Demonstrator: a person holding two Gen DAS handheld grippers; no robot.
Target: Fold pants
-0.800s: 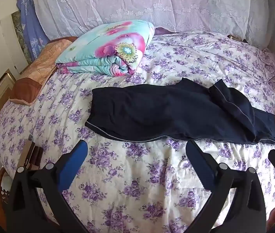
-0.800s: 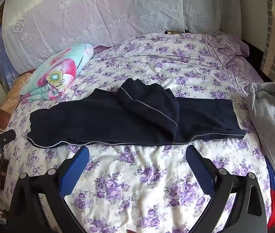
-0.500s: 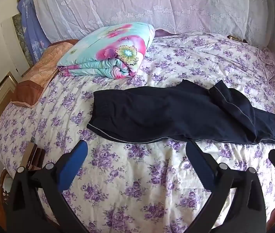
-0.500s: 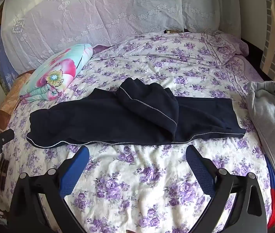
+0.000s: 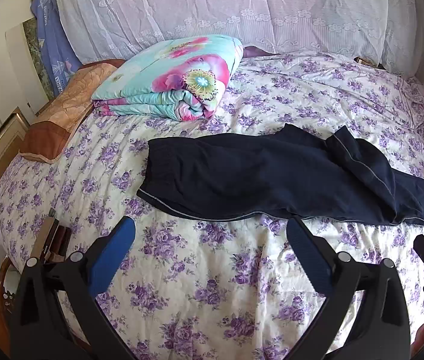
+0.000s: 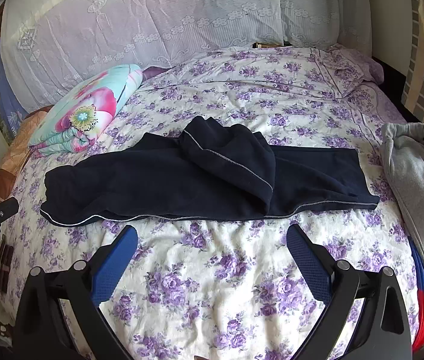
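Right now the dark navy pants (image 5: 272, 177) lie stretched sideways across the middle of the floral bedspread (image 5: 212, 270), waistband toward nine o'clock, leg ends toward three. One leg is flopped back over the other in a loose bunch near the middle. Neither tool touches the cloth. The left gripper (image 5: 212, 237) hangs over bare bedspread at six o'clock of the pants, jaws spread wide and holding nothing. The right gripper (image 6: 212, 240) does the same, wide apart and empty, just short of the near hem.

What could go wrong, I'd judge, comes from that bunched leg. If the fold starts before it is laid flat, the lump gets trapped inside and the stack ends up crooked. A pinch at the piped edge could also catch only the top layer, so the lower one drags behind. The bedspread is soft and rumpled, so a deep bite could lift it along with the pants.

Only the right wrist view shows the grey garment (image 6: 416, 180) heaped at three o'clock, close to the leg ends. The left wrist view alone shows the brown pillow (image 5: 59, 120) at ten o'clock in full. The folded floral quilt (image 5: 176, 75), at eleven o'clock of the pants, shows more fully there too.
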